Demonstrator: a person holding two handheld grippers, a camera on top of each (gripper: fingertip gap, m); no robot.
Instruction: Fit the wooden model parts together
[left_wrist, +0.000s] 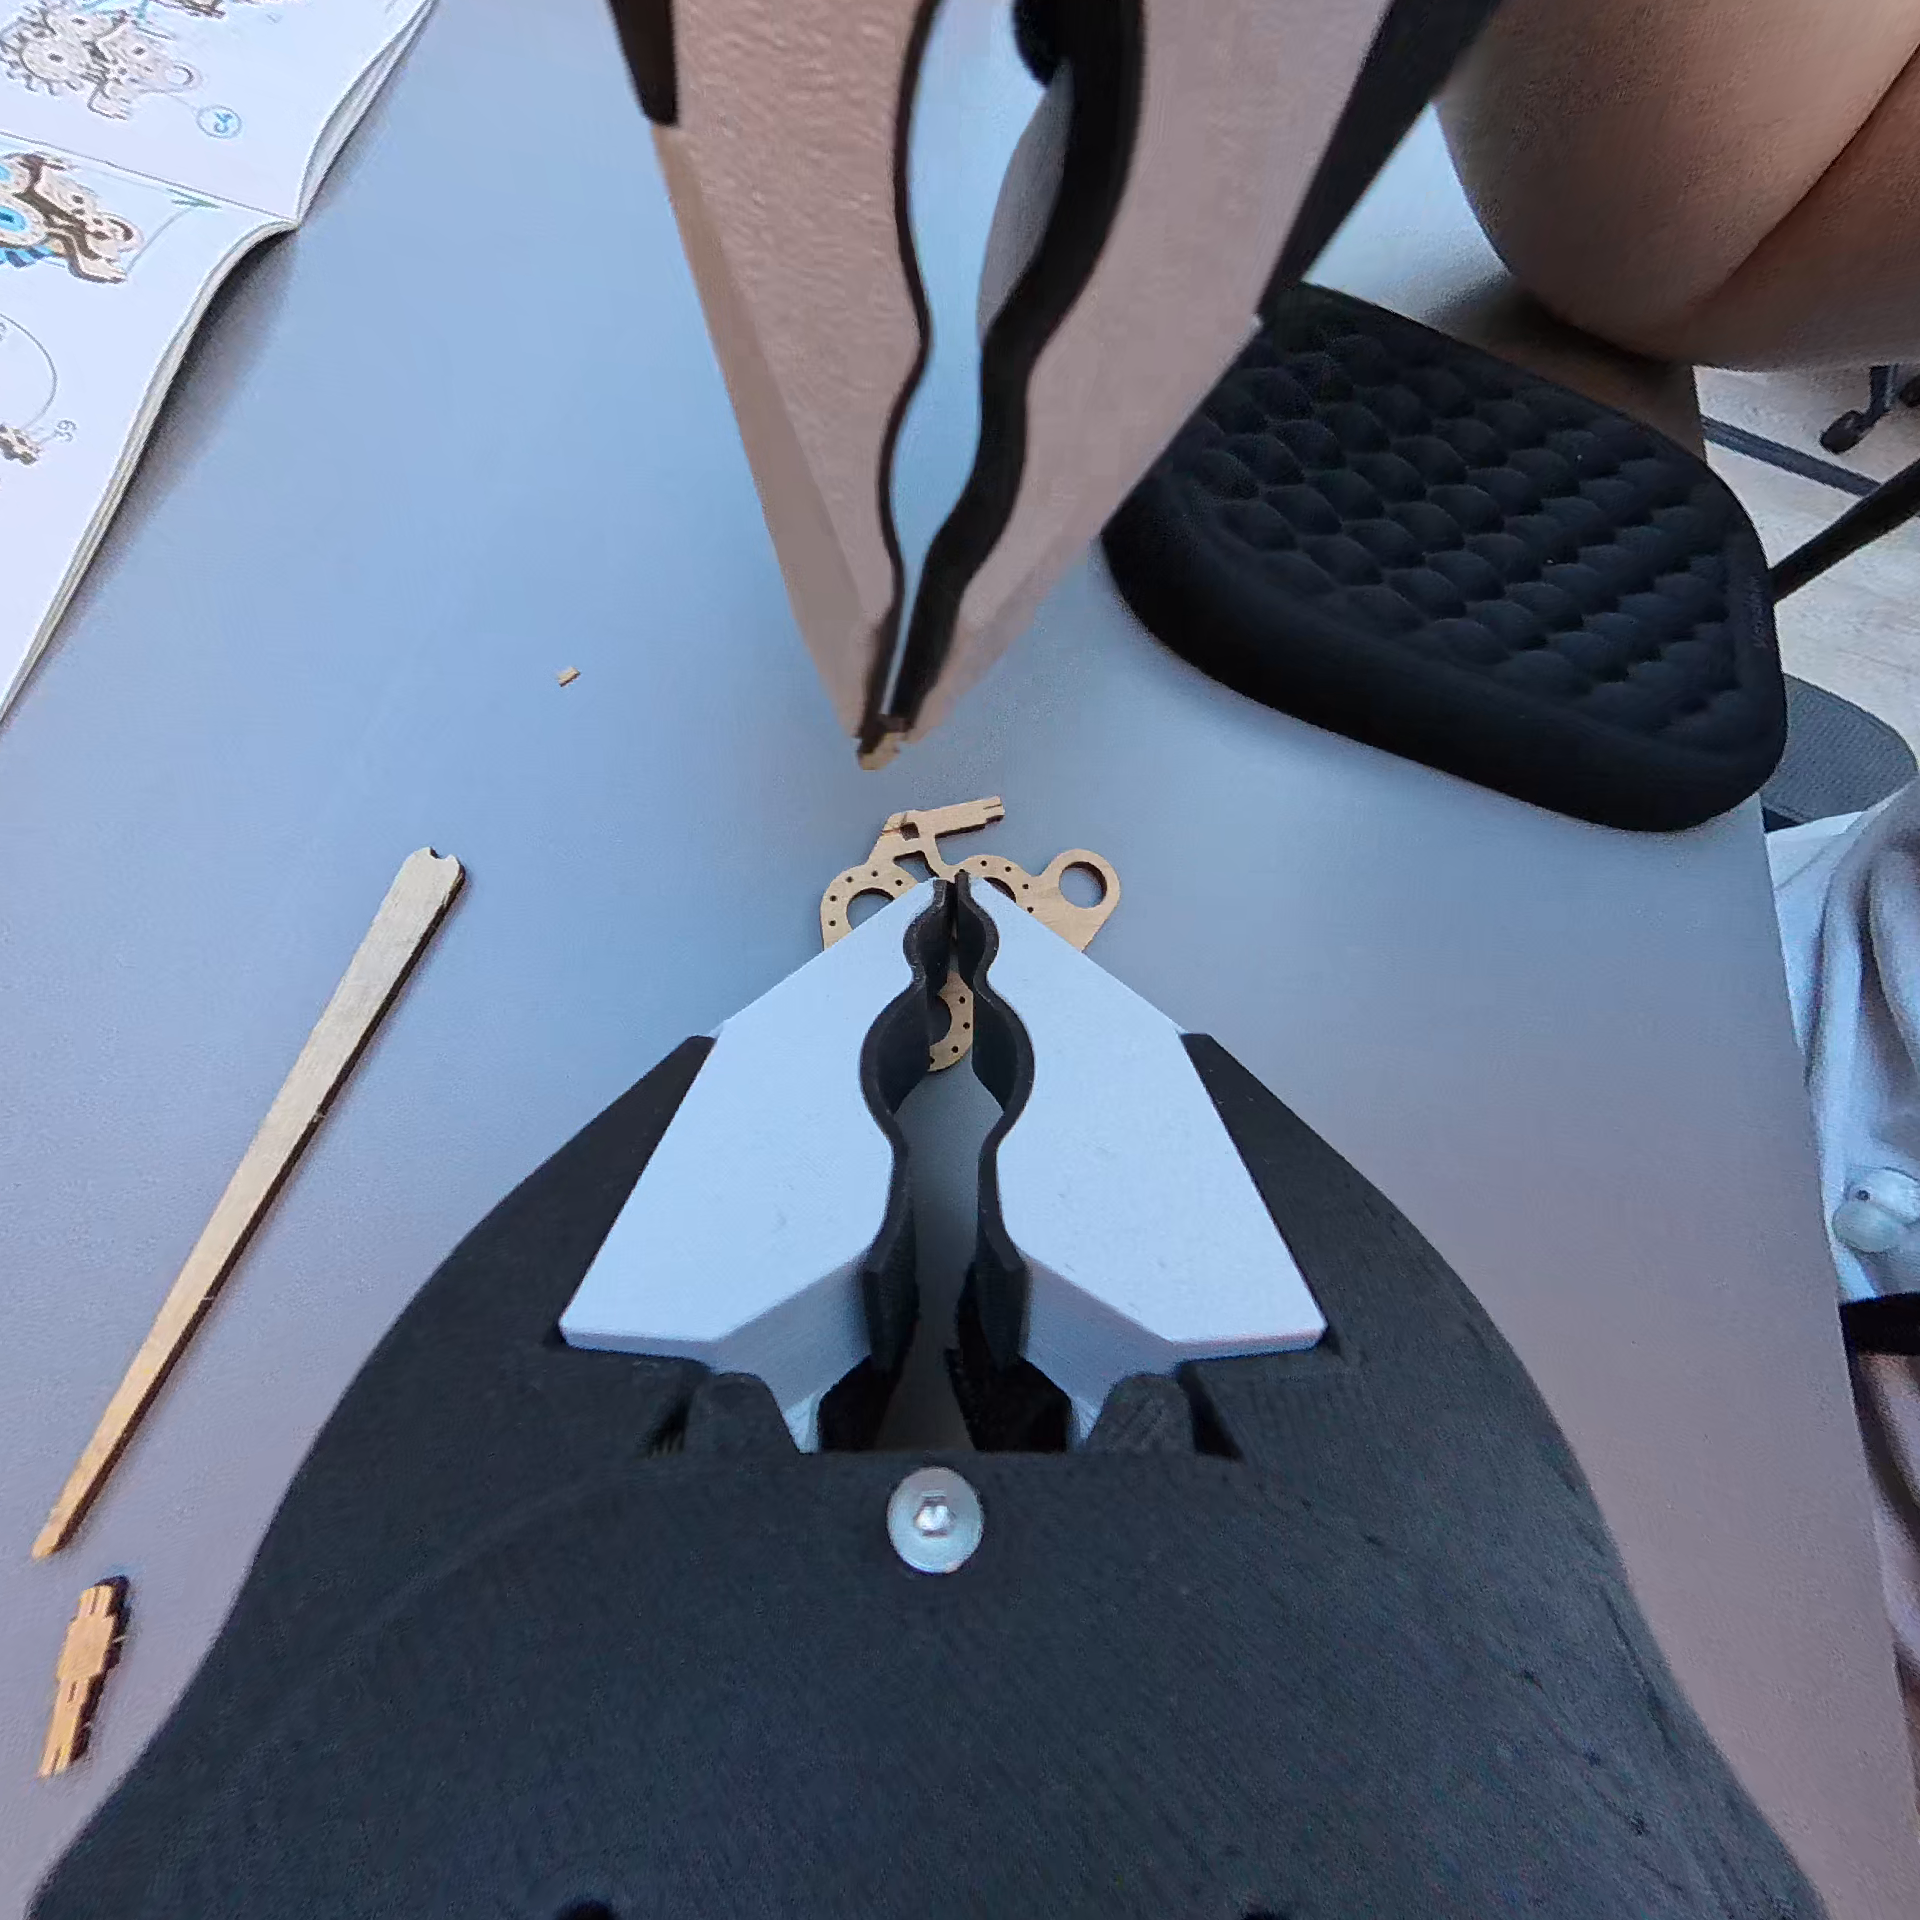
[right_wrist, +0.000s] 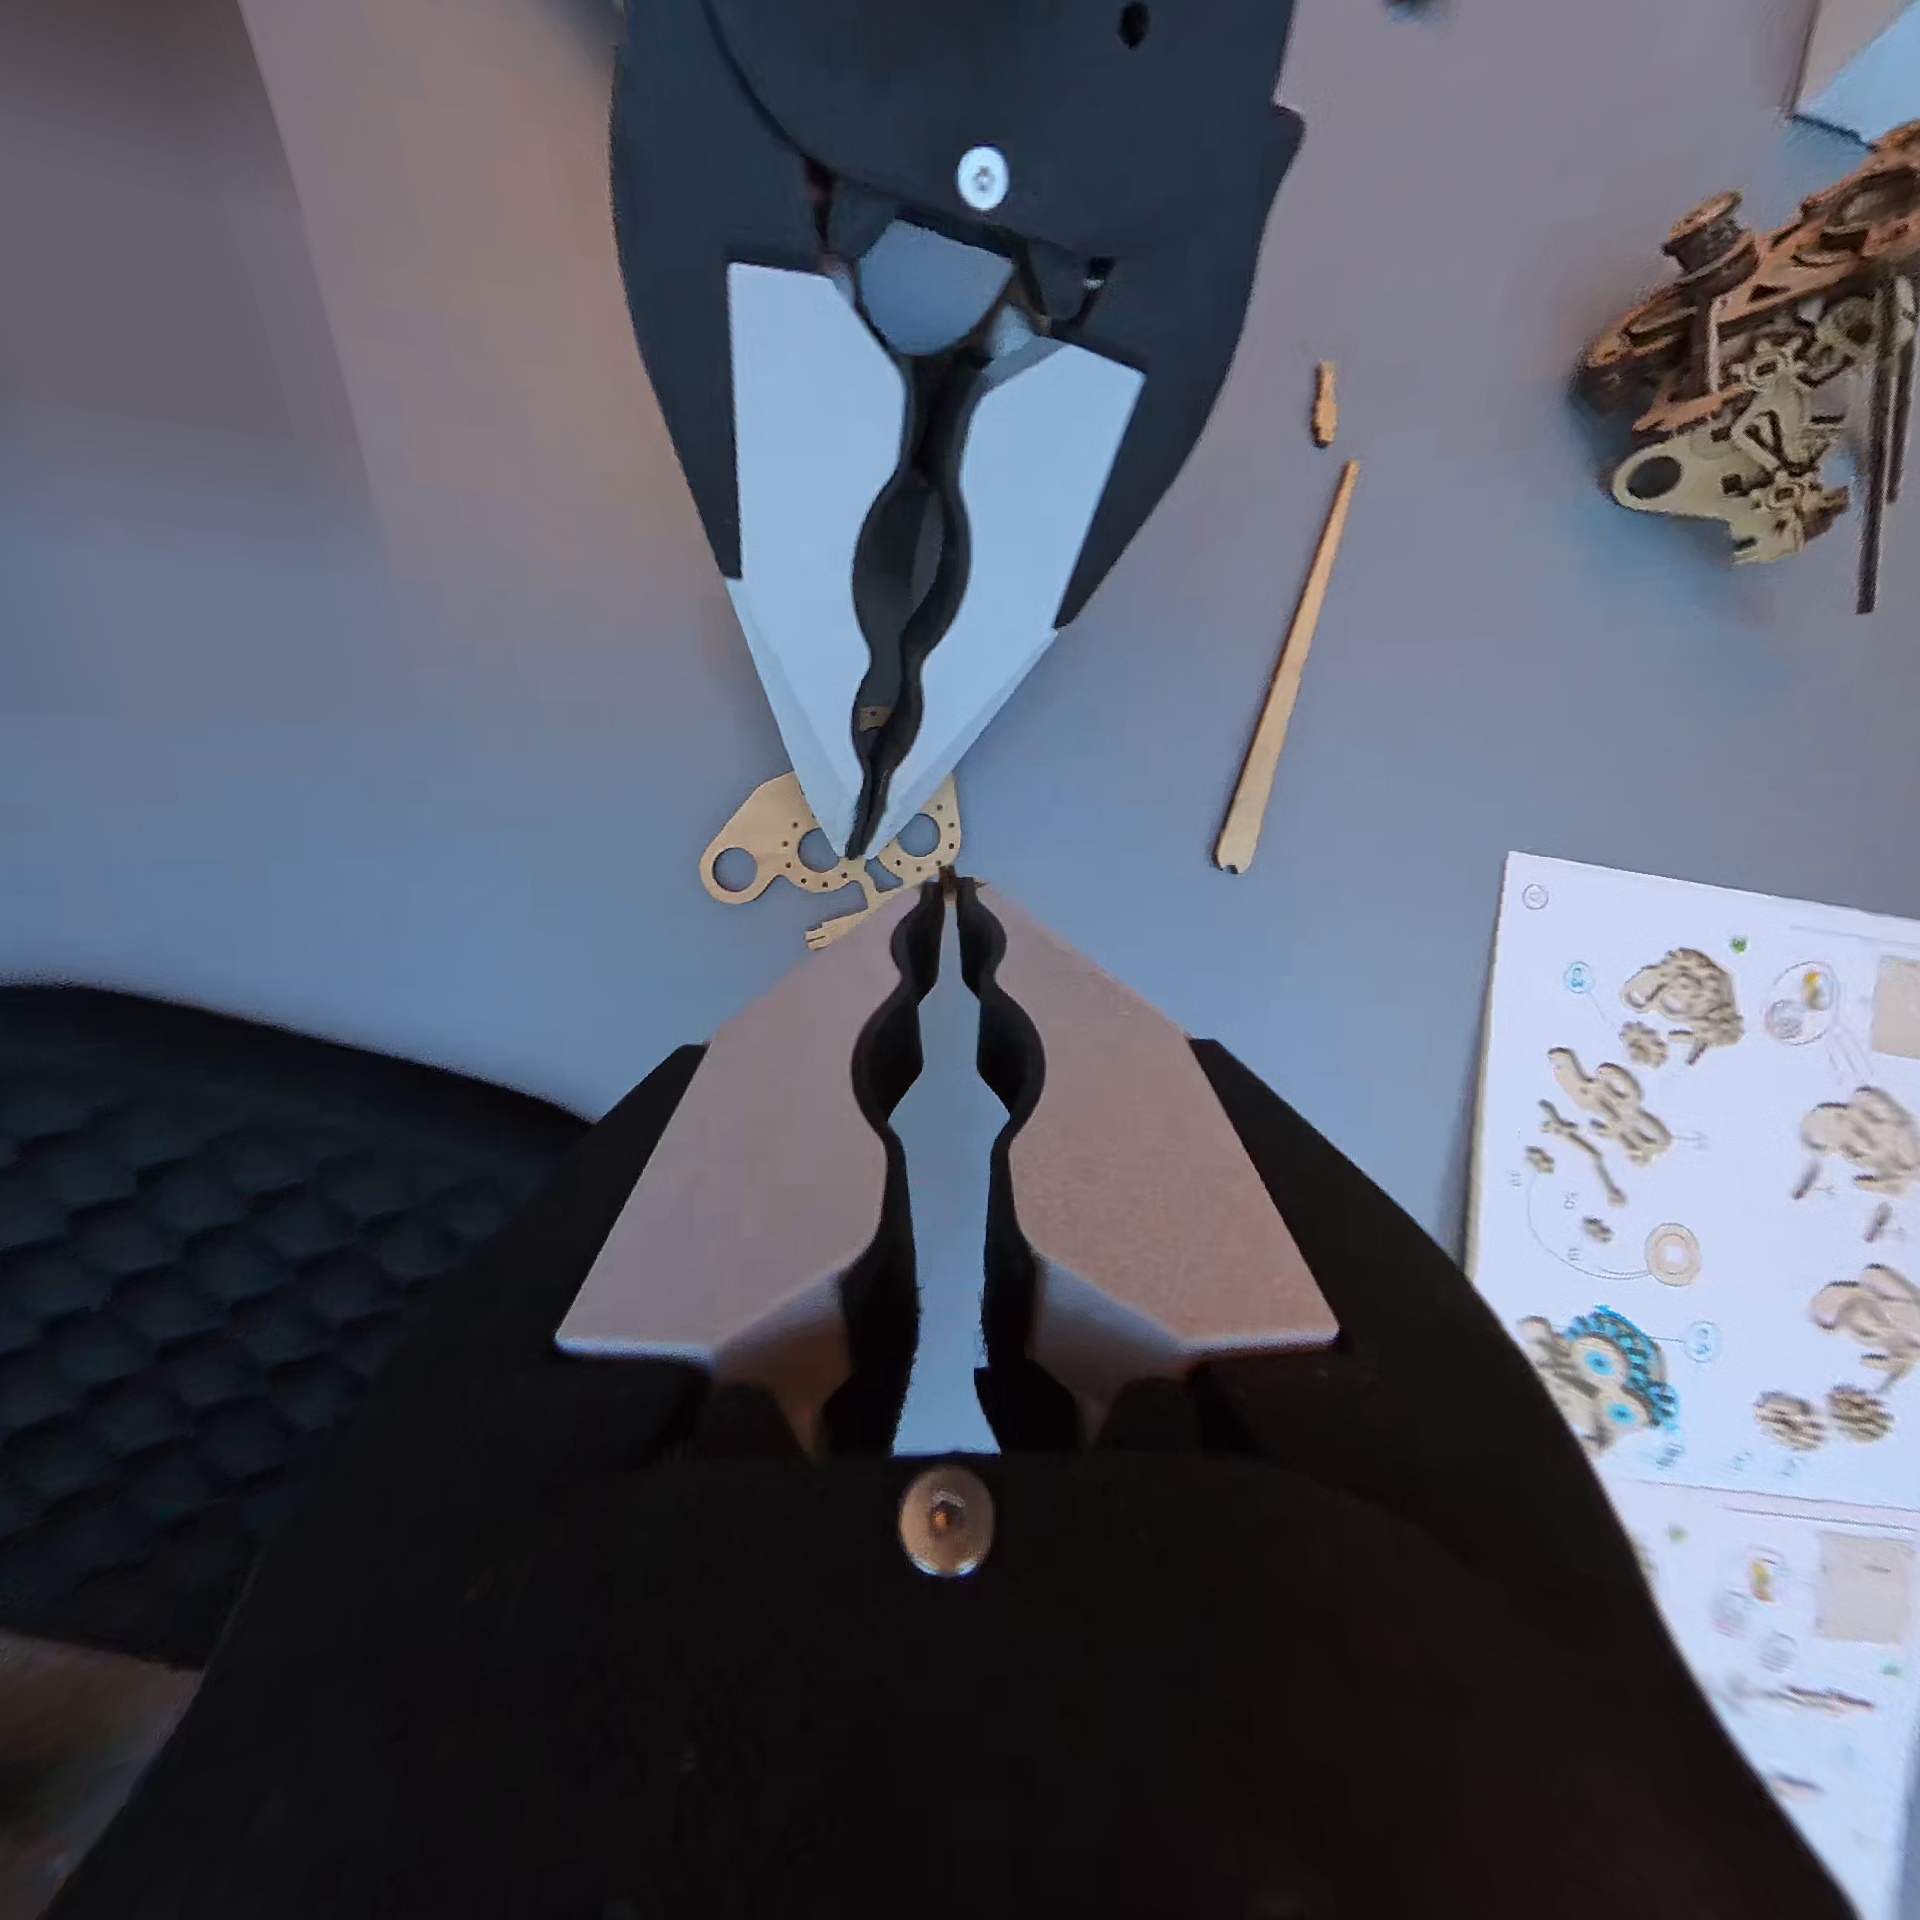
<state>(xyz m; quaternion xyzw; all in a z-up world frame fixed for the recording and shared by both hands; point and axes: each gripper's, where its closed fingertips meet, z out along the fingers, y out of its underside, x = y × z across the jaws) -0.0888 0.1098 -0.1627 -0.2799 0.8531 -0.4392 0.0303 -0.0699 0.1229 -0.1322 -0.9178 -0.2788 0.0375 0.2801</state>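
A flat perforated wooden plate (left_wrist: 1081, 891) lies on the grey table (left_wrist: 520, 623); it also shows in the right wrist view (right_wrist: 753, 836). My left gripper (left_wrist: 954, 891), with white fingers, is shut, its tips down on the strip between two of the plate's round holes; it also shows in the right wrist view (right_wrist: 860, 844). My right gripper (right_wrist: 954, 896), with tan fingers, is shut on a tiny wooden piece (right_wrist: 956, 883). In the left wrist view the right gripper (left_wrist: 883, 732) holds that piece (left_wrist: 878, 750) just above the plate's slotted tab (left_wrist: 961, 816), apart from it.
A long wooden stick (left_wrist: 260, 1174) and a small notched part (left_wrist: 83, 1673) lie left of my left gripper. An open instruction booklet (right_wrist: 1704, 1247) and a partly built wooden model (right_wrist: 1766, 343) sit at the table's side. A black cushioned seat (left_wrist: 1455, 551) is beyond the table edge. Left and right tips are no more than a few centimetres apart.
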